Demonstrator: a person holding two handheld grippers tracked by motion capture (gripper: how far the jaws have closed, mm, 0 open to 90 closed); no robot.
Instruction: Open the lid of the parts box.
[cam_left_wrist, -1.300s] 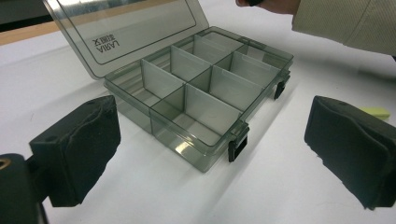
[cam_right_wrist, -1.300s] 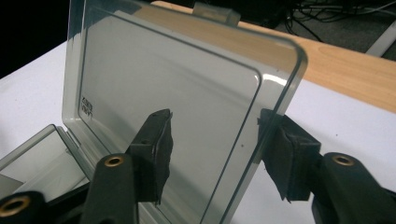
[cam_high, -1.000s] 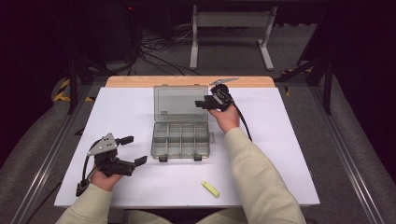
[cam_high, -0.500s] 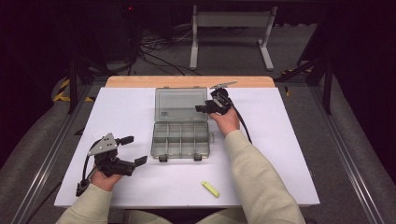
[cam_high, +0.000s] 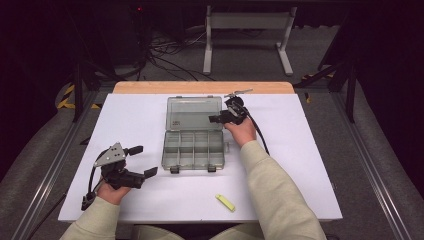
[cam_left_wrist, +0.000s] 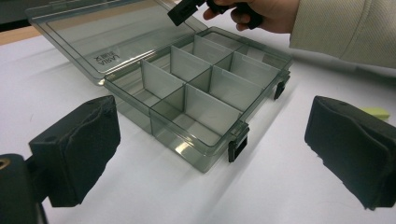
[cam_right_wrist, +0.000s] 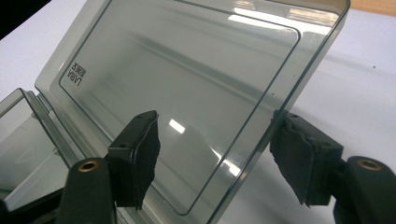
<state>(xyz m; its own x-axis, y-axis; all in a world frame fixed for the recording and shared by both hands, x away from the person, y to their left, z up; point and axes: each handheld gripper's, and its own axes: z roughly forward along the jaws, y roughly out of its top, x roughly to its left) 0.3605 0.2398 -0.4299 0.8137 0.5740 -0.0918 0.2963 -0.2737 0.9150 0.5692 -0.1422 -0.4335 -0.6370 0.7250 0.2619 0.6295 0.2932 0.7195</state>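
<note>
A clear grey compartment box (cam_high: 192, 147) lies open mid-table, its lid (cam_high: 192, 112) folded back toward the far side. My right gripper (cam_high: 222, 112) is at the lid's right edge. In the right gripper view the lid (cam_right_wrist: 187, 70) rises tilted, and its edge passes between the parted pads (cam_right_wrist: 140, 154) of my right gripper (cam_right_wrist: 217, 154). Those jaws have just been opening and no longer press on the lid. My left gripper (cam_high: 143, 161) rests open at the front left, held in the left hand. It faces the box (cam_left_wrist: 201, 88) from a distance, with nothing between the jaws of my left gripper (cam_left_wrist: 210, 154).
A small yellow-green piece (cam_high: 225, 202) lies near the front edge of the white table (cam_high: 310, 165), right of centre. A wooden strip (cam_high: 200, 87) runs along the far edge. Beyond it, cables and a metal stand (cam_high: 245, 20) sit on the floor.
The right gripper has shifted slightly toward the near side along the lid's right edge. The left gripper and the box have stayed in place.
</note>
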